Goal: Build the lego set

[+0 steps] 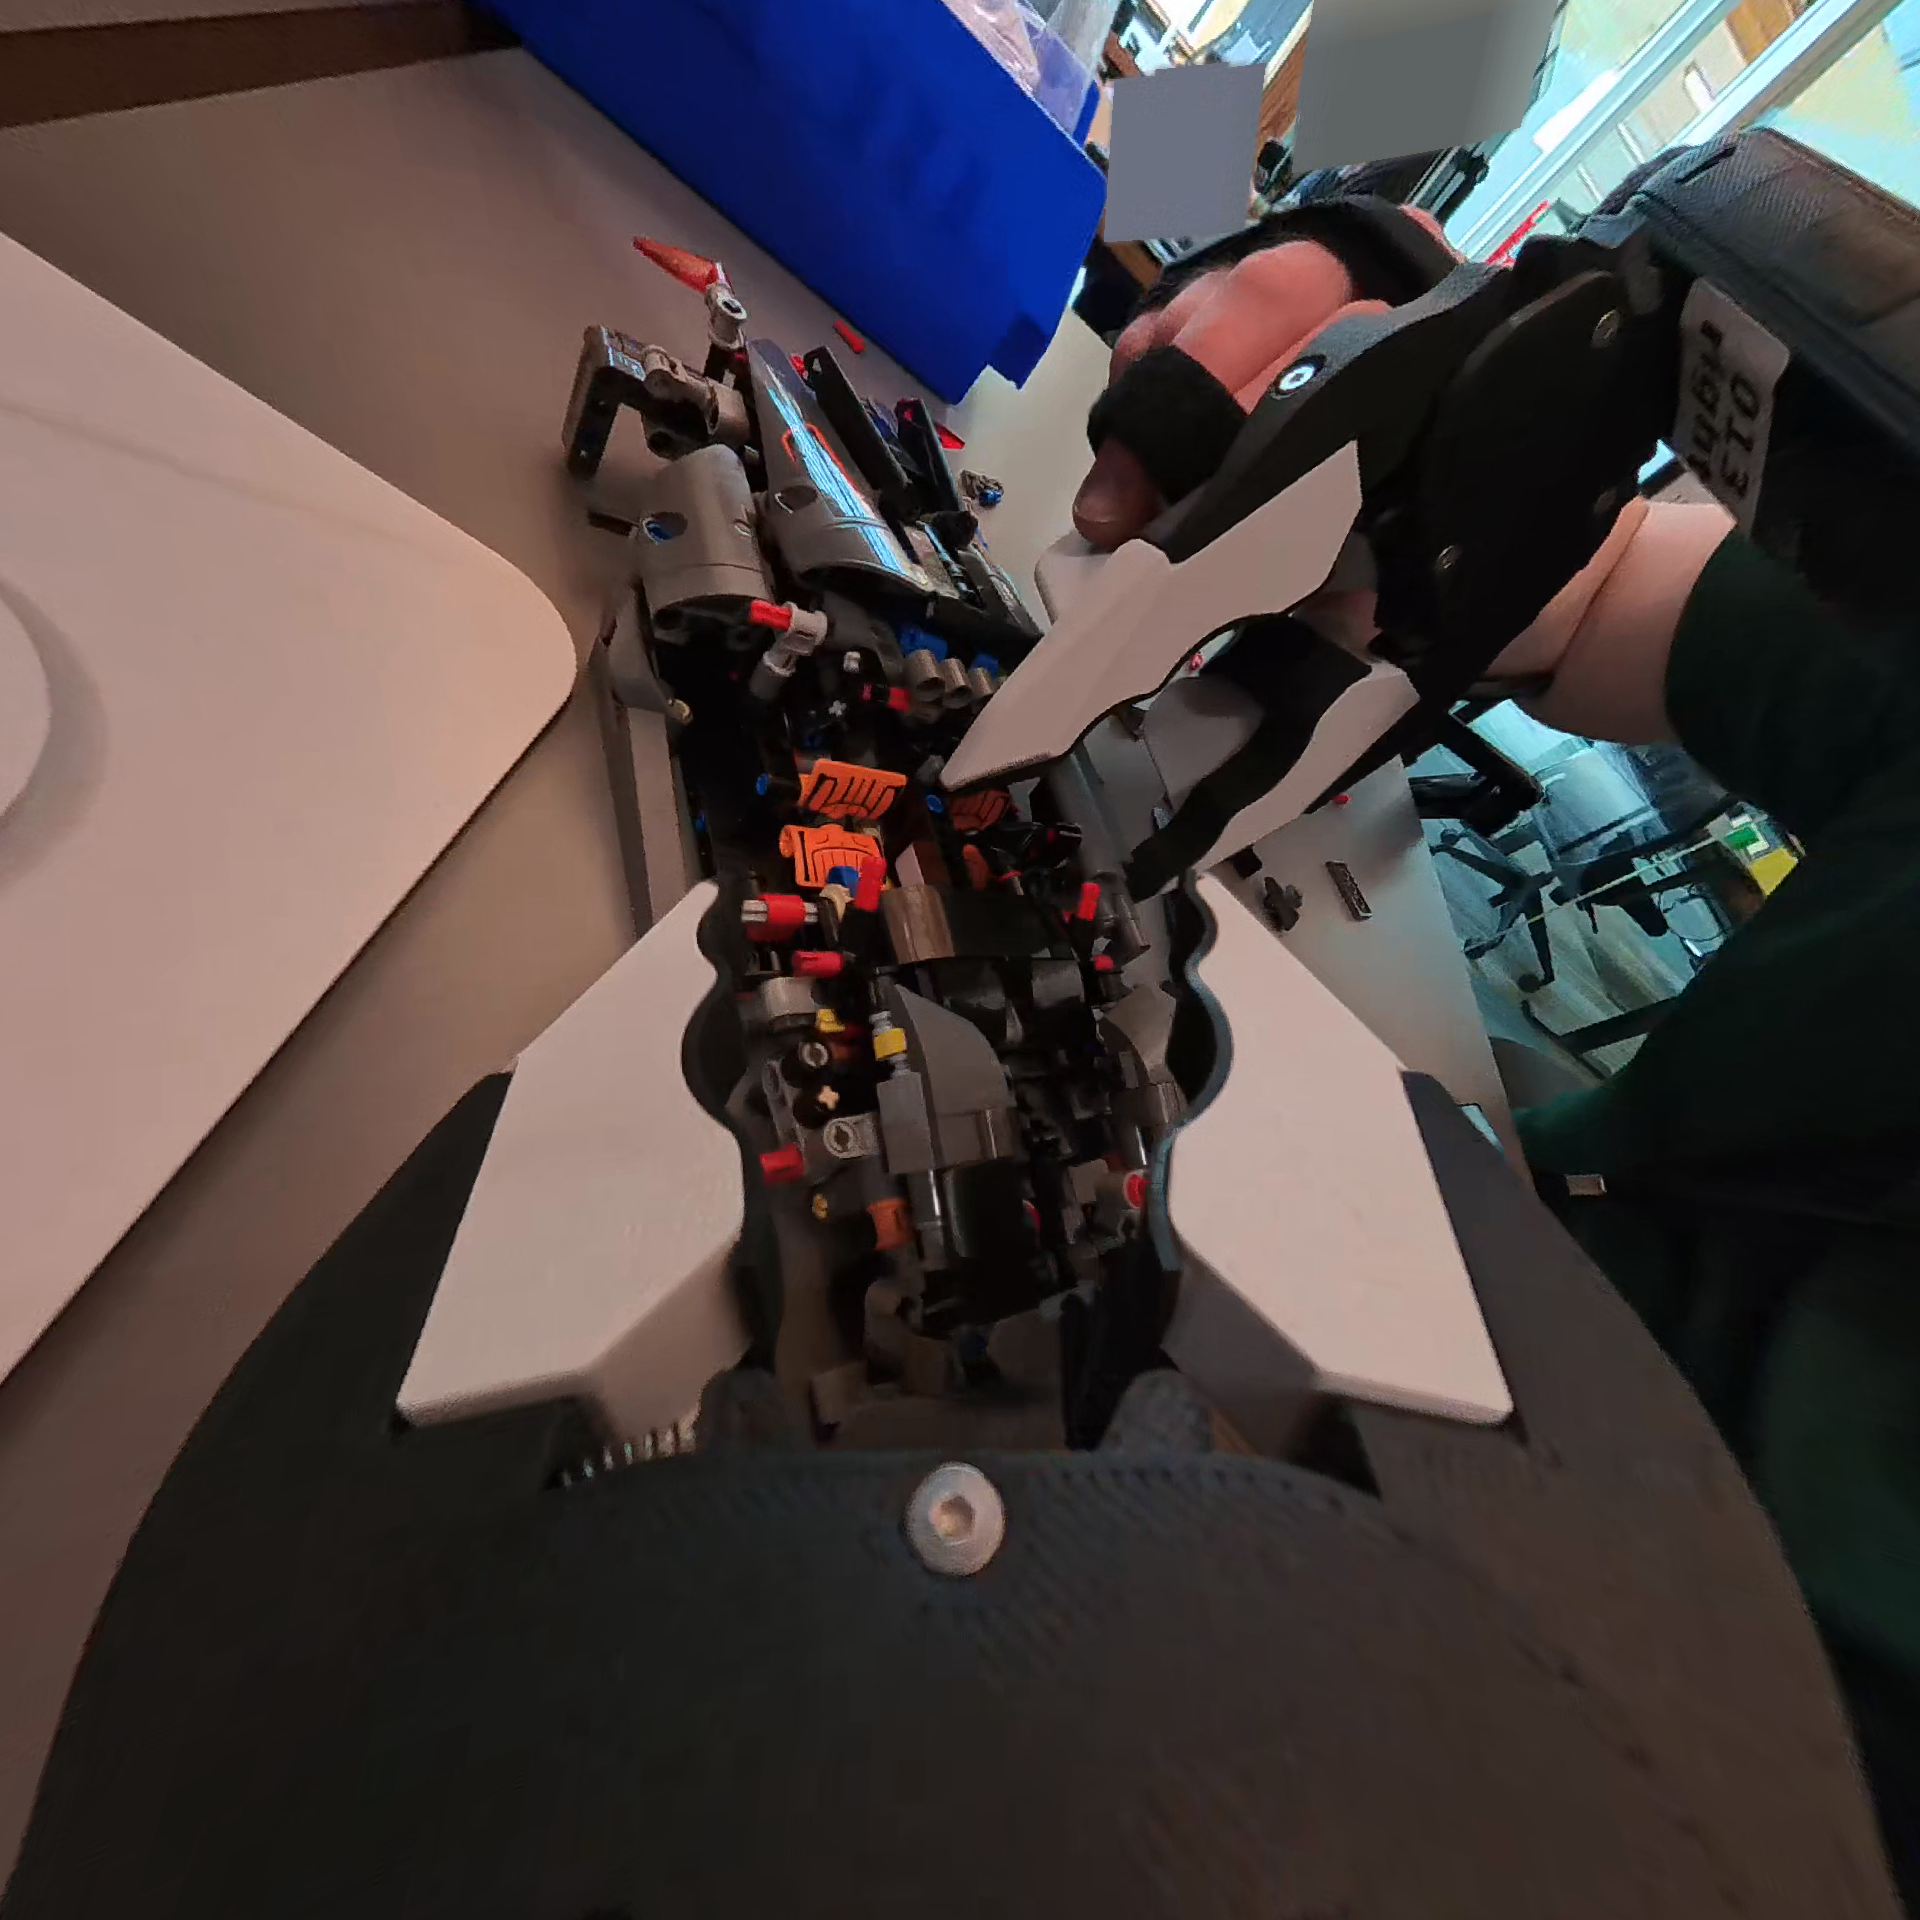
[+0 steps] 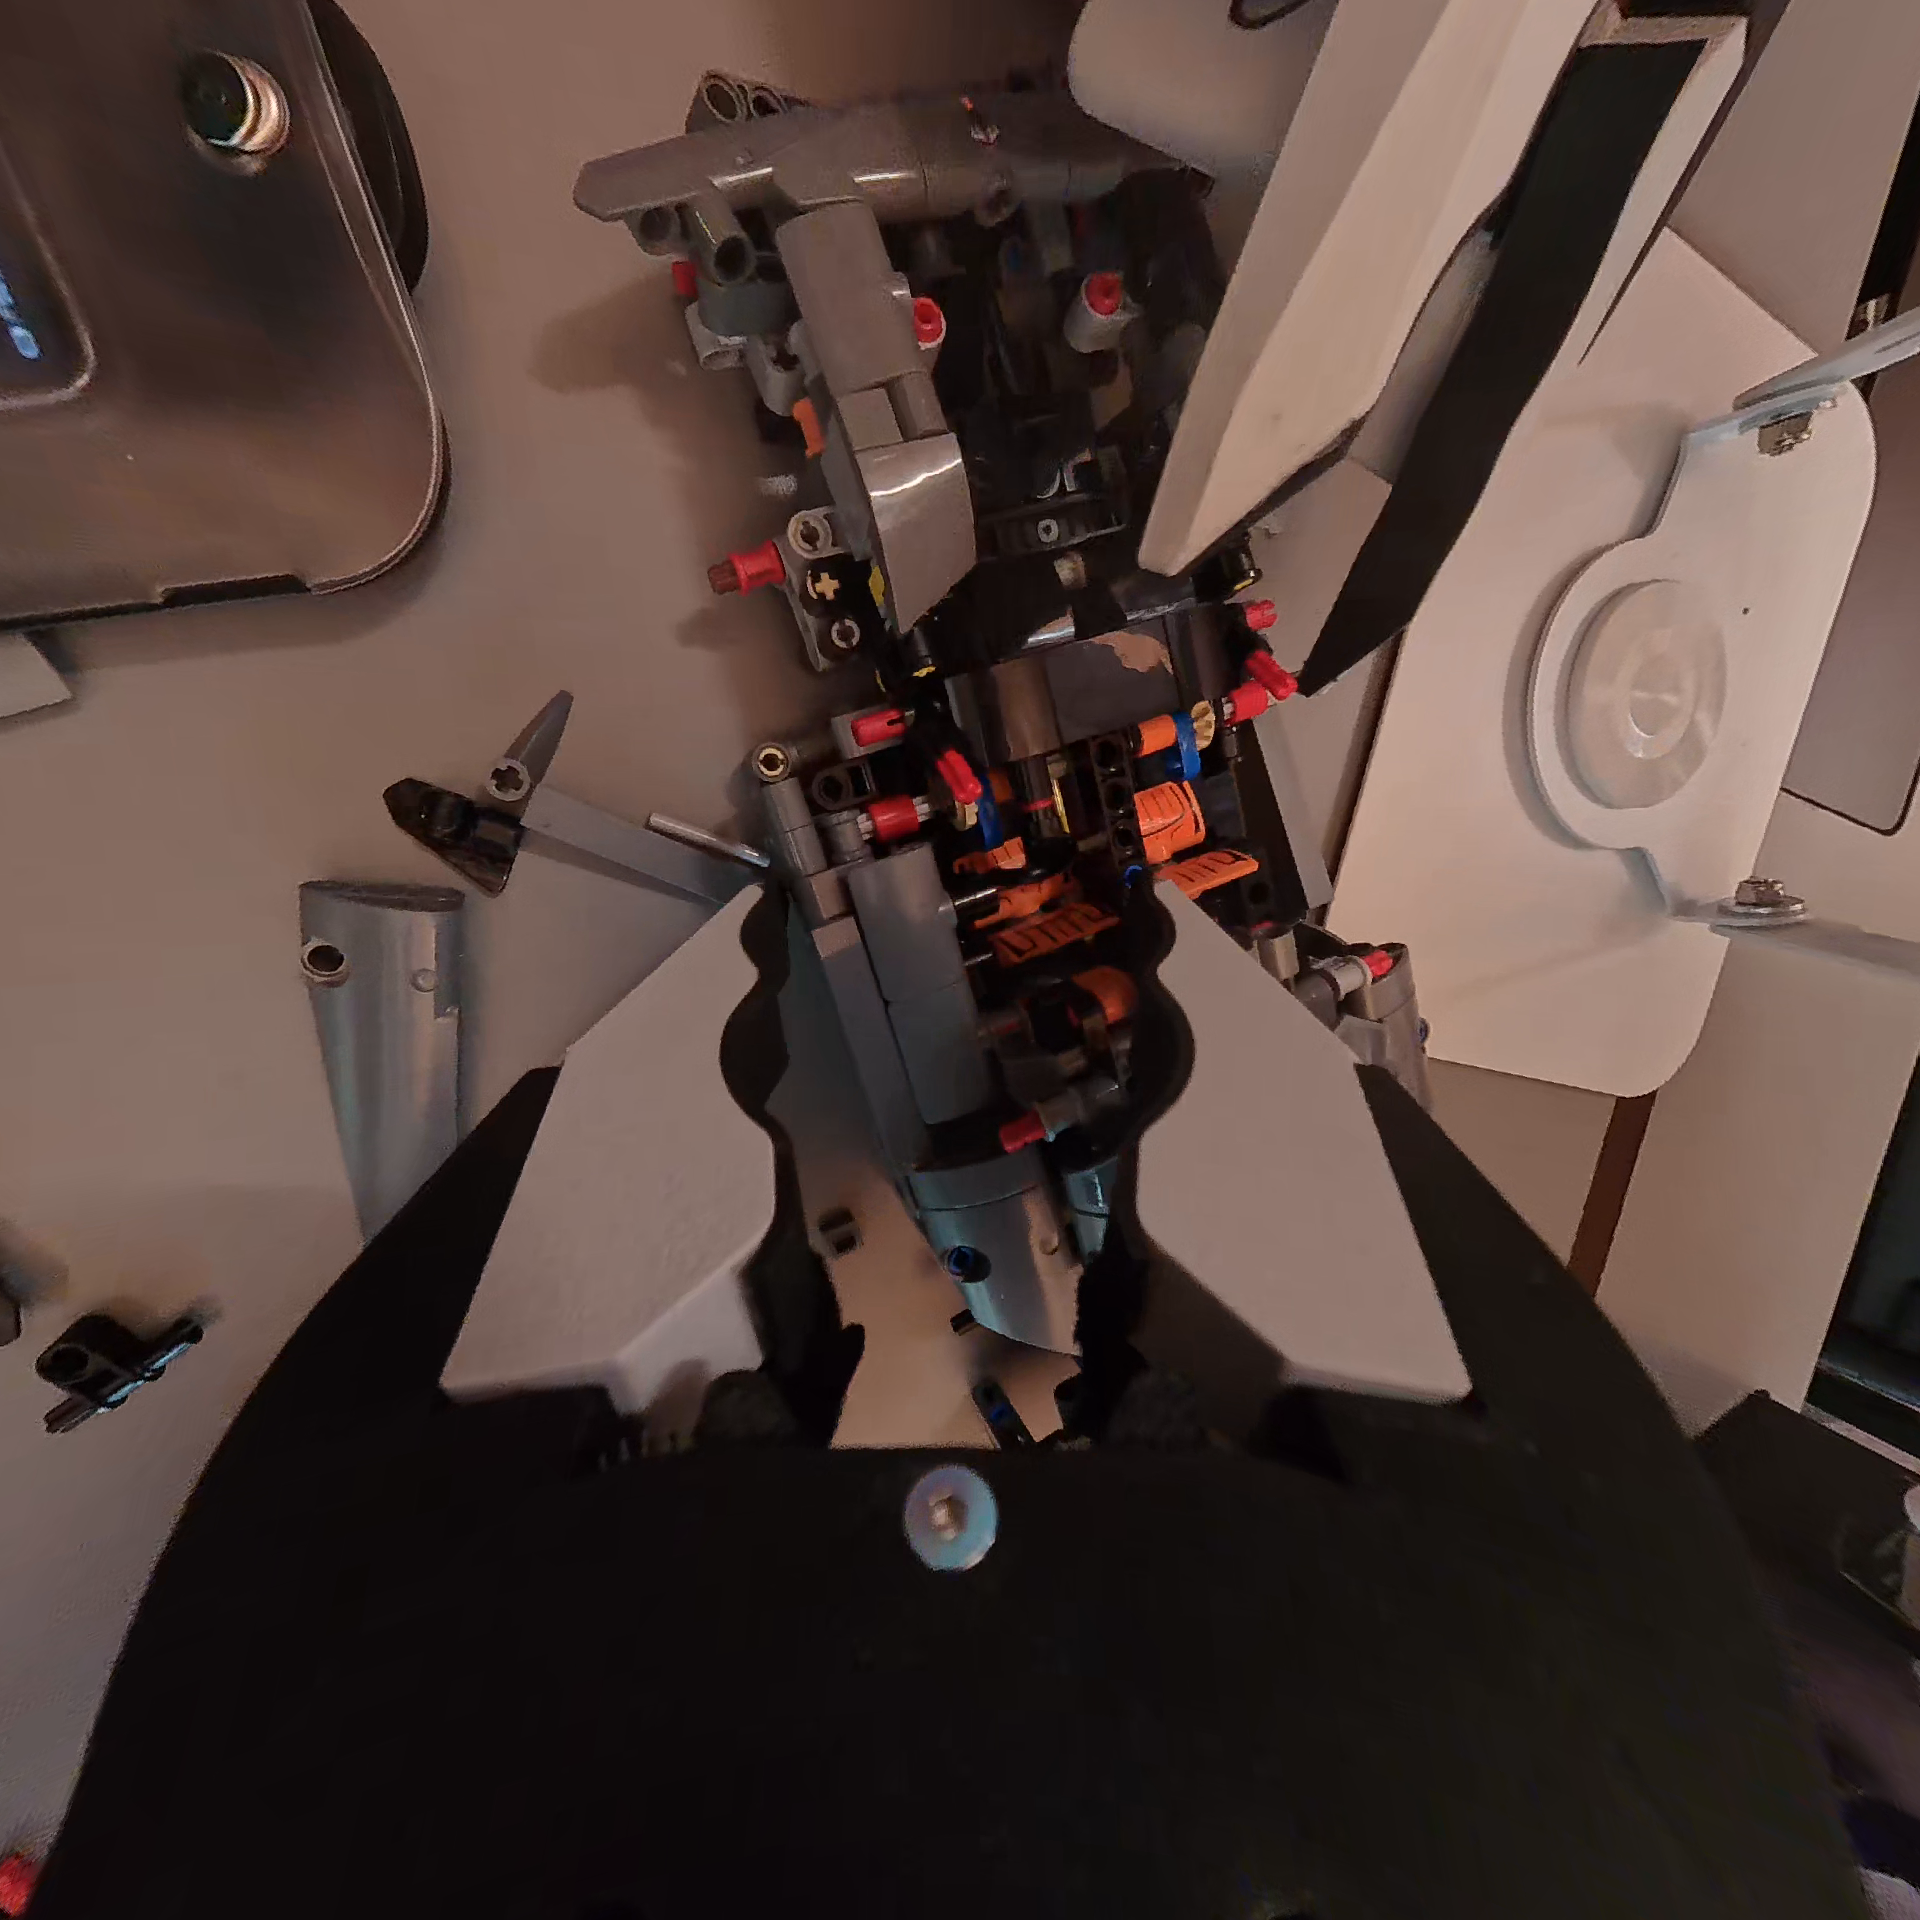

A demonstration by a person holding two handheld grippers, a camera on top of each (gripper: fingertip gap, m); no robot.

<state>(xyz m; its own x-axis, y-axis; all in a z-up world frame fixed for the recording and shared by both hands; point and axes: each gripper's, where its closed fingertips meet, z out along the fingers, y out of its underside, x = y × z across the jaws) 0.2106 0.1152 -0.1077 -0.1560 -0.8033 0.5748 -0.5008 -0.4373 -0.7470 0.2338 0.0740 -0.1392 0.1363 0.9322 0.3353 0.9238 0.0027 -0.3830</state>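
Note:
A long dark grey and black lego model (image 1: 940,1101) with red pins and orange parts lies on the grey table. In the left wrist view my left gripper (image 1: 956,894) straddles its near end, and both pads press its sides. My right gripper (image 1: 1055,831), held by a hand, comes in from the right onto the model's middle. In the right wrist view the model (image 2: 883,935) sits between the fingers of my right gripper (image 2: 961,888), which closes on its grey and orange section. My left gripper (image 2: 1236,623) reaches in from the upper right.
A blue bin (image 1: 883,156) stands at the table's far edge, with a red cone piece (image 1: 675,260) near it. A white board (image 1: 208,623) lies left. Loose parts lie left of the model: a grey curved panel (image 2: 384,1039), a grey blade piece (image 2: 540,810), a black connector (image 2: 104,1361). Spacing between my two grippers at the tips: around 6 cm. The grey blade piece (image 2: 540,810) is closer to my right gripper, around 4 cm from its tips; the left tips are 11 cm off.

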